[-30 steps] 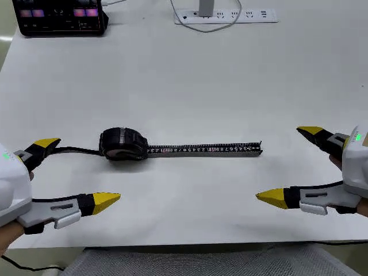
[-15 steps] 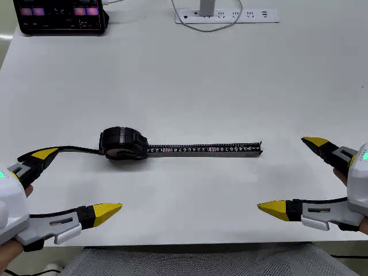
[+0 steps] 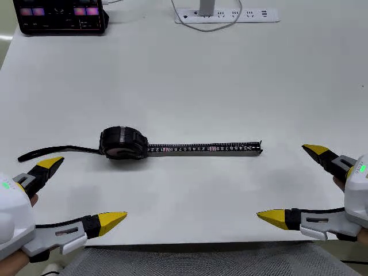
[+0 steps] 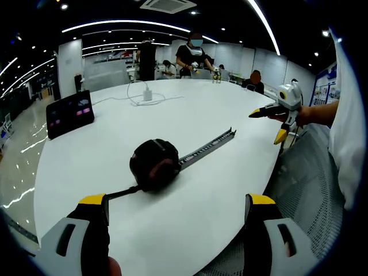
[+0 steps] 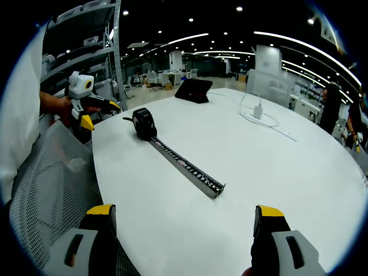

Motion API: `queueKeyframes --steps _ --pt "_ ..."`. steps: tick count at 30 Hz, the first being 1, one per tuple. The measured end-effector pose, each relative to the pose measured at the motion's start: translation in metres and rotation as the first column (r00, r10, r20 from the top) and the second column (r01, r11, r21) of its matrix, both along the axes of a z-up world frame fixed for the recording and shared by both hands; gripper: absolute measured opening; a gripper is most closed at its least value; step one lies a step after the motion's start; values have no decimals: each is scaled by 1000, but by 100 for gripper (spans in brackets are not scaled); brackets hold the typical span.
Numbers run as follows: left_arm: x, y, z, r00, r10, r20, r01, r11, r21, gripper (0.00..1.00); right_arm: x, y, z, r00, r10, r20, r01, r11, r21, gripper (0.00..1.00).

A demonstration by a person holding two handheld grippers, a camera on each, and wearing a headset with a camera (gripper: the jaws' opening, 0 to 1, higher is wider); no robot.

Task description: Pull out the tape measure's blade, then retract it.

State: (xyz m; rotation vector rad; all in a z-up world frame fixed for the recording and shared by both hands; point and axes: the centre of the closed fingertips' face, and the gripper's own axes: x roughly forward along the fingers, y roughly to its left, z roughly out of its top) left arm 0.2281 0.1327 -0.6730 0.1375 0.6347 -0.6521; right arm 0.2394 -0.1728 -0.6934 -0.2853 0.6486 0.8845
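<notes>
Tape measure point(image 3: 122, 143) lies well clear between left gripper point(image 3: 92, 188) and right gripper point(image 3: 282, 181), fingers point(image 3: 109, 218) spread.

Dark tablet point(image 3: 60, 16) and white power strip point(image 3: 227, 15) at white table's point(image 3: 190, 86) far edge

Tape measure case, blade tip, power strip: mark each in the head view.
tape measure case point(image 3: 122, 144), head view, middle of black housing.
blade tip point(image 3: 260, 148), head view, on the end hook.
power strip point(image 3: 259, 14), head view, its right-hand sockets.
</notes>
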Motion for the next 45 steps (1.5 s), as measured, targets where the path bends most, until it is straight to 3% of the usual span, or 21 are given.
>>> queueKeyframes --steps 45 --pt "0 -6 1 1000 -1 0 1 1000 -10 95 -6 1 2 1000 12 -12 -12 1000 -10 99"
